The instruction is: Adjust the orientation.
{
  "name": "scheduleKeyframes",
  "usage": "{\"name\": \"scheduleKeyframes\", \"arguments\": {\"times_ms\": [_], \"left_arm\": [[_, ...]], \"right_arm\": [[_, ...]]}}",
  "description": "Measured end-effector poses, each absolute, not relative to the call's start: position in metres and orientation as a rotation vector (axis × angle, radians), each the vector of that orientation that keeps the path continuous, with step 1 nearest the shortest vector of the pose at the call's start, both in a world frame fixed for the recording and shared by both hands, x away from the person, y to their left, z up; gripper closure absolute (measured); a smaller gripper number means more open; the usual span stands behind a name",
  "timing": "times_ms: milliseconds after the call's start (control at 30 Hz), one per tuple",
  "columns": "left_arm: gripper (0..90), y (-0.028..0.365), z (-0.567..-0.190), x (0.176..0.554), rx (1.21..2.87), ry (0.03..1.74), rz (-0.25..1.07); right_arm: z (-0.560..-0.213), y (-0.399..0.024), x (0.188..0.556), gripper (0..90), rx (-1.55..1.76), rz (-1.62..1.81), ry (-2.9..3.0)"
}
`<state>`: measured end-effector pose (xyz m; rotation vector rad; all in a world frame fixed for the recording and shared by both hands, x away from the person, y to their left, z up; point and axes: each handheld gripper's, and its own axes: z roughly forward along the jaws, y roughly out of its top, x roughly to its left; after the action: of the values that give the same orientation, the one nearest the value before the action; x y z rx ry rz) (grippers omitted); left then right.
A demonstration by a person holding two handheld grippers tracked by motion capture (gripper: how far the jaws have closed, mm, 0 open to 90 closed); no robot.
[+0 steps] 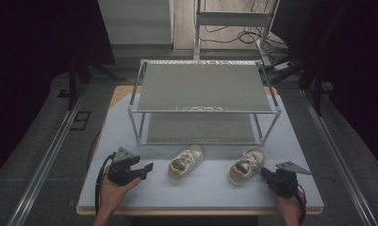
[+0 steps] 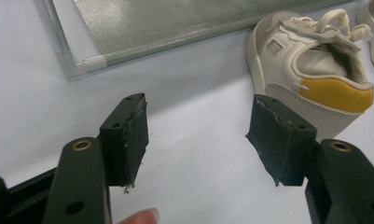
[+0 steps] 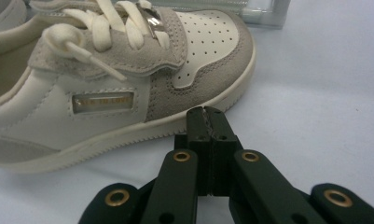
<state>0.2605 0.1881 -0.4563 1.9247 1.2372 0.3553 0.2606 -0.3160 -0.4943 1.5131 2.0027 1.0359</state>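
Note:
Two small white and beige sneakers lie on the pale table in front of a metal shoe rack (image 1: pixel 203 101). The left shoe (image 1: pixel 185 163) has a yellow heel patch and appears at the upper right of the left gripper view (image 2: pixel 310 70). My left gripper (image 1: pixel 146 168) rests left of it with its jaws open and nothing between them (image 2: pixel 196 135). The right shoe (image 1: pixel 245 165) lies side-on in the right gripper view (image 3: pixel 119 88). My right gripper (image 1: pixel 267 173) is shut with its pads pressed together (image 3: pixel 208 122), the tips close beside the shoe's sole near the toe.
The two-tier rack has grey mesh shelves, and its lower shelf (image 1: pixel 198 128) sits just behind the shoes. The table's front edge (image 1: pixel 201 209) runs close under both hands. Cables (image 1: pixel 234 35) lie on the floor behind the rack.

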Motion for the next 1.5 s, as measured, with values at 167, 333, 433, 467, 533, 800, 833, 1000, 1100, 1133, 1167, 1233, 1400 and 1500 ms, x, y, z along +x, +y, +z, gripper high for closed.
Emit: {"name": "scheduleKeyframes", "arguments": {"times_ms": [167,333,433,467,533,800,833,1000,1100,1133,1167,1233,1400,1500], "left_arm": [[37.2,0.191,-0.457,0.261,1.92,1.242,0.355],[37.2,0.19,-0.456,0.26,1.918,1.237,0.353],[37.2,0.19,-0.456,0.26,1.92,1.233,0.354],[37.2,0.19,-0.456,0.26,1.92,1.233,0.354],[37.2,0.189,-0.457,0.261,1.924,1.234,0.349],[37.2,0.19,-0.459,0.262,1.927,1.241,0.346],[37.2,0.19,-0.459,0.262,1.927,1.242,0.347],[37.2,0.188,-0.46,0.262,1.934,1.238,0.346],[37.2,0.188,-0.461,0.263,1.942,1.242,0.348],[37.2,0.188,-0.461,0.263,1.942,1.242,0.348],[37.2,0.188,-0.46,0.262,1.936,1.239,0.346],[37.2,0.189,-0.46,0.262,1.934,1.241,0.349],[37.2,0.191,-0.459,0.261,1.93,1.24,0.346],[37.1,0.191,-0.458,0.261,1.93,1.239,0.346]], "right_arm": [[-0.49,-0.317,0.252,89.7,1.491,1.053,1.987],[-0.466,-0.302,0.225,89.8,1.385,1.11,1.969],[-0.452,-0.291,0.21,89.7,1.323,1.161,1.973],[-0.452,-0.291,0.21,89.7,1.323,1.161,1.973],[-0.441,-0.274,0.2,89.7,1.256,1.222,1.996],[-0.448,-0.223,0.21,89.7,1.165,1.27,2.139],[-0.453,-0.212,0.215,89.7,1.146,1.249,2.164],[-0.466,-0.186,0.229,89.7,1.121,1.174,2.194],[-0.469,-0.179,0.237,89.7,1.134,1.128,2.165],[-0.469,-0.179,0.237,89.7,1.134,1.128,2.165],[-0.471,-0.181,0.237,89.7,1.145,1.089,2.145],[-0.472,-0.183,0.237,89.7,1.159,1.086,2.138],[-0.474,-0.199,0.23,89.7,1.202,1.088,2.095],[-0.476,-0.207,0.226,89.7,1.24,1.124,2.098]]}}
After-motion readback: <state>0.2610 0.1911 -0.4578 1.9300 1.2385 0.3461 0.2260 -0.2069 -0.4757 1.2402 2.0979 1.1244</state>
